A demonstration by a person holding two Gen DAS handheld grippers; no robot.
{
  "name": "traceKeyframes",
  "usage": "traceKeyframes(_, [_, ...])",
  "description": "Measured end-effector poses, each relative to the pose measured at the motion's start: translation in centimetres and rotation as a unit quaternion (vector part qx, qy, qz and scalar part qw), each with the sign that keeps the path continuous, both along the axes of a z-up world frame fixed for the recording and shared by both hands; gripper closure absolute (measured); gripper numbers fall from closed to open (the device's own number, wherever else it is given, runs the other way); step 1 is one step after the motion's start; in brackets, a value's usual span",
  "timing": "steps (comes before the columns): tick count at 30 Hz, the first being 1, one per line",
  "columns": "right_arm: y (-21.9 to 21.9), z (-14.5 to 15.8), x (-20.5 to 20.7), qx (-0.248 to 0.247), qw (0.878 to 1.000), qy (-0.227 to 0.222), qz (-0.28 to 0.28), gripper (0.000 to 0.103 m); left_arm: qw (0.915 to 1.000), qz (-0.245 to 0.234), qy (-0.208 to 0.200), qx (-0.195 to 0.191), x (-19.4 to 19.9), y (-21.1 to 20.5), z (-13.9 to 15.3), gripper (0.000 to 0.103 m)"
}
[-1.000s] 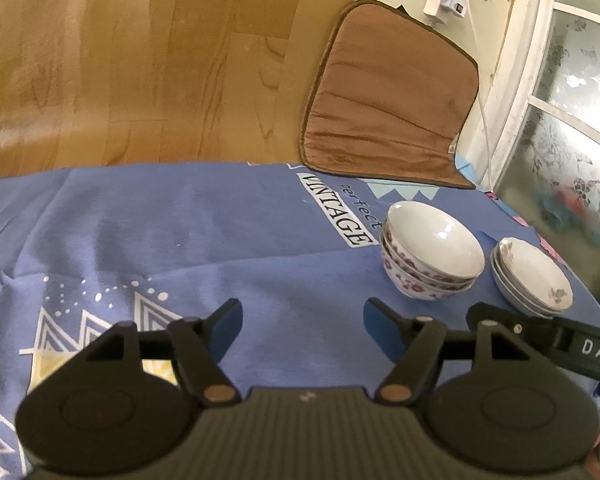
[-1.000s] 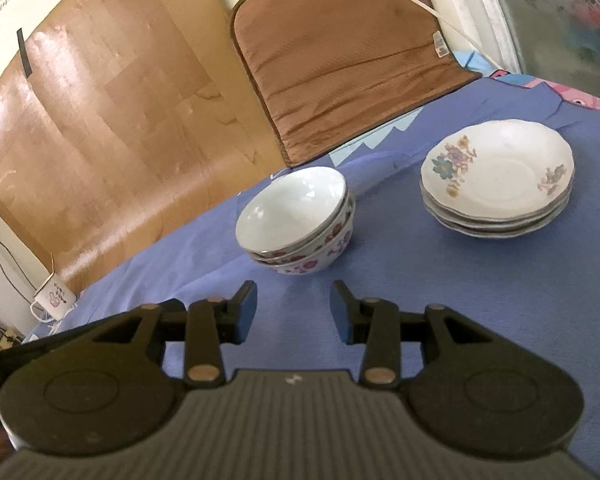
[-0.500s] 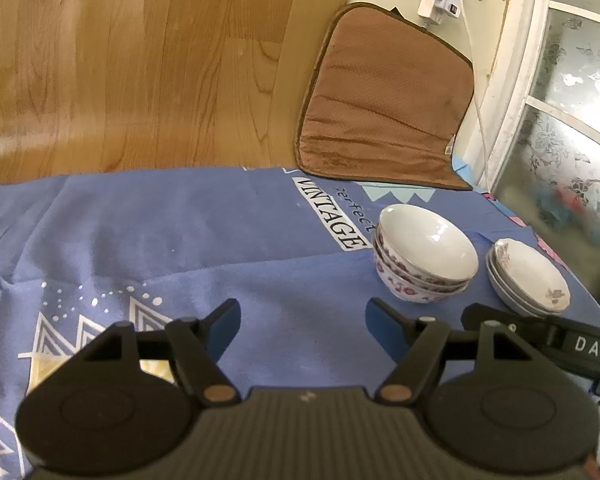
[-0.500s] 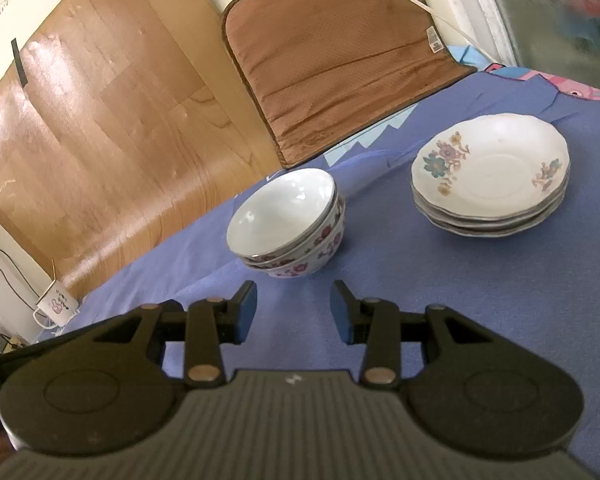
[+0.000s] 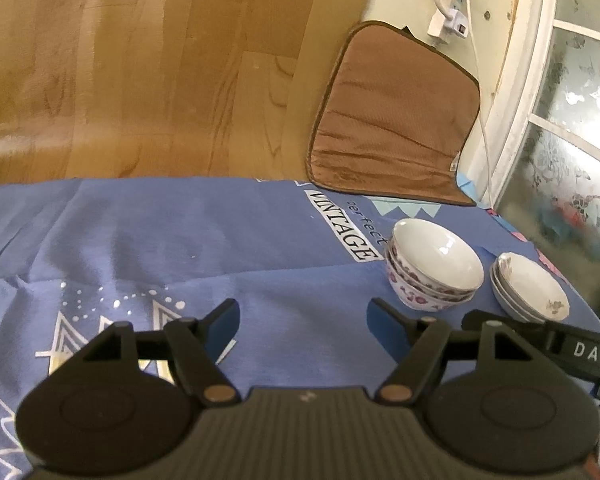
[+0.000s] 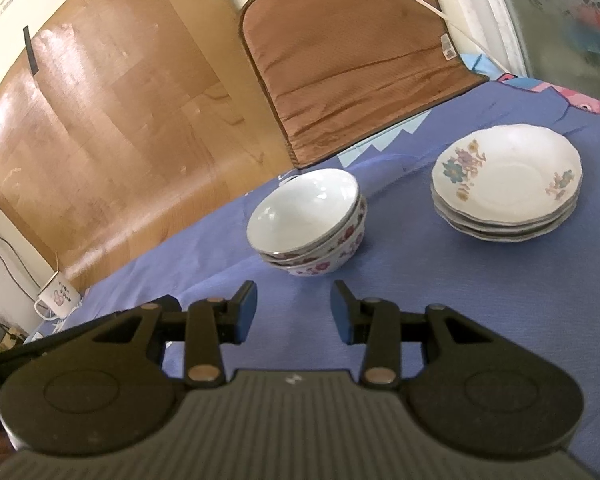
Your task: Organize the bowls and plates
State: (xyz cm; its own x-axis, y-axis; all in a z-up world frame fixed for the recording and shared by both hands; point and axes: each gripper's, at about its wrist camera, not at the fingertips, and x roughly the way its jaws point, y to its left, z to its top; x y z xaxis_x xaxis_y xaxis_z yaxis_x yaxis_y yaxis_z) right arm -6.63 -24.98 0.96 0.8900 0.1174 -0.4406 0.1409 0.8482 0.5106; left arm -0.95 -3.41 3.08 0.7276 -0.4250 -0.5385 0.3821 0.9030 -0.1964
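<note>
Seemingly near the finish, I hold both tools back from the crockery on the blue printed tablecloth. My right gripper, jaws apart and empty, points almost straight at the nested stack of white floral-banded porcelain bowls, which sits just ahead of its fingertips; the stack of white flowered porcelain plates lies beside it, off to the right. My left gripper, jaws wide and empty, faces bare cloth, the bowls and plates ahead and well to its right. I judge the right the nearer tool for any further reach.
</note>
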Motion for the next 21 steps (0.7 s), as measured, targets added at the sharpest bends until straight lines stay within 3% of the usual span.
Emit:
traceKeyframes(12, [1.2,0.1,0.2,-0.015,1.0,0.005,0.009,0.059,0.9999,-0.003,0.011,-0.003,0.3,1.0,-0.5,0.03])
traceKeyframes(21, [0.8,0.0,-0.4,-0.011,1.0,0.0,0.001,0.058,0.9996,-0.001,0.018,0.022,0.3,-0.2,-0.9,0.027])
